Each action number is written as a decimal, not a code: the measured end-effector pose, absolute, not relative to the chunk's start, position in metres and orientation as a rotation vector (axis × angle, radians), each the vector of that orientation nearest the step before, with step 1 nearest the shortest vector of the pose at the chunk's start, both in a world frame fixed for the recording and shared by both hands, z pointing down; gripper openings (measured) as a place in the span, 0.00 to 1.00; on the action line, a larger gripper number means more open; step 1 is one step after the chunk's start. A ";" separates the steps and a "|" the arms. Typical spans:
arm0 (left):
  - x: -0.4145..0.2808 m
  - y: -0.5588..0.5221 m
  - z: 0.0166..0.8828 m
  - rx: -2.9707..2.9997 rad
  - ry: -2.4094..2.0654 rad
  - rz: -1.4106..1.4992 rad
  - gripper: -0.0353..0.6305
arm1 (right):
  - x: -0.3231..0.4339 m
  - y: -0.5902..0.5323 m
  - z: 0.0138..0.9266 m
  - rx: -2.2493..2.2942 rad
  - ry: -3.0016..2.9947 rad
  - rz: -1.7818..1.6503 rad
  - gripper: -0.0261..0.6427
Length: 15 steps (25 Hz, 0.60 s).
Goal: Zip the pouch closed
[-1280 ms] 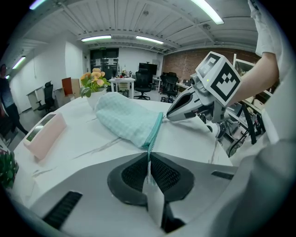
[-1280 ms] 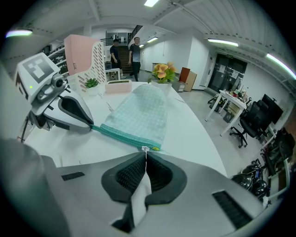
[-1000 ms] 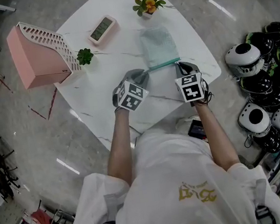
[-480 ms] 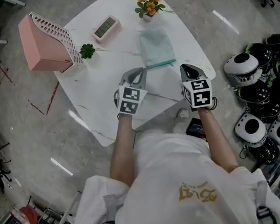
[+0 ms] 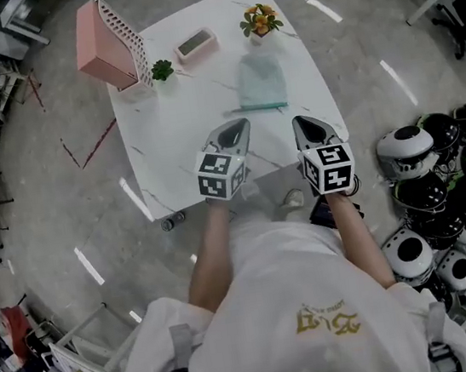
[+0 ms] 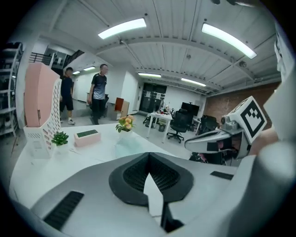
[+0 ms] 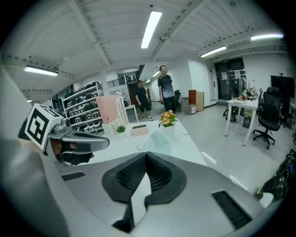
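— Where is the pouch?
— The pouch point(image 5: 261, 82) lies flat on the white table point(image 5: 181, 119), towards the far side. Its teal zip strip point(image 5: 250, 108) runs along the edge that faces the person. Nothing touches it.
— Is the zip done up?
— I cannot tell from this high up; the strip is only a thin teal line.
— And the grippers?
— Both hang over the near part of the table, side by side with a gap between them, well apart from the pouch and pointing towards it. The left gripper point(image 5: 237, 126) has its jaws pressed together with nothing in them; in the left gripper view the ribbed pads point(image 6: 136, 173) meet at the tip. The right gripper point(image 5: 300, 121) is the same, jaws together and empty.
— What else is on the table?
— A pink file holder point(image 5: 105, 44) stands at the far left corner with a small green plant point(image 5: 161, 69) just beside it. Next comes a pink clock point(image 5: 194, 45), and a pot of orange flowers point(image 5: 260, 21) sits beyond the pouch.
— Anything around it?
— Black-and-white helmets point(image 5: 422, 154) are heaped on the floor to the right, and two people point(image 6: 98, 92) stand far back in the room
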State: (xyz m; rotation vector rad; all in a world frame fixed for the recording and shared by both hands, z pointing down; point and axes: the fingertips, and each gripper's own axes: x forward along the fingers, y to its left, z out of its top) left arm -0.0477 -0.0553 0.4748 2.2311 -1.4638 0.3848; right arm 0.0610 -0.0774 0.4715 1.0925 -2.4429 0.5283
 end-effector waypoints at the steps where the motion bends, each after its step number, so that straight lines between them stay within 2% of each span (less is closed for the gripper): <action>1: -0.044 -0.051 0.470 2.219 -1.478 0.358 0.08 | 0.064 -0.076 0.469 1.082 -2.451 0.529 0.06; 9: -0.025 -0.020 0.440 2.140 -1.593 0.194 0.08 | 0.082 -0.057 0.444 1.028 -2.557 0.522 0.06; 15: -0.022 0.000 0.438 2.094 -1.669 0.174 0.08 | 0.092 -0.051 0.440 1.001 -2.567 0.541 0.06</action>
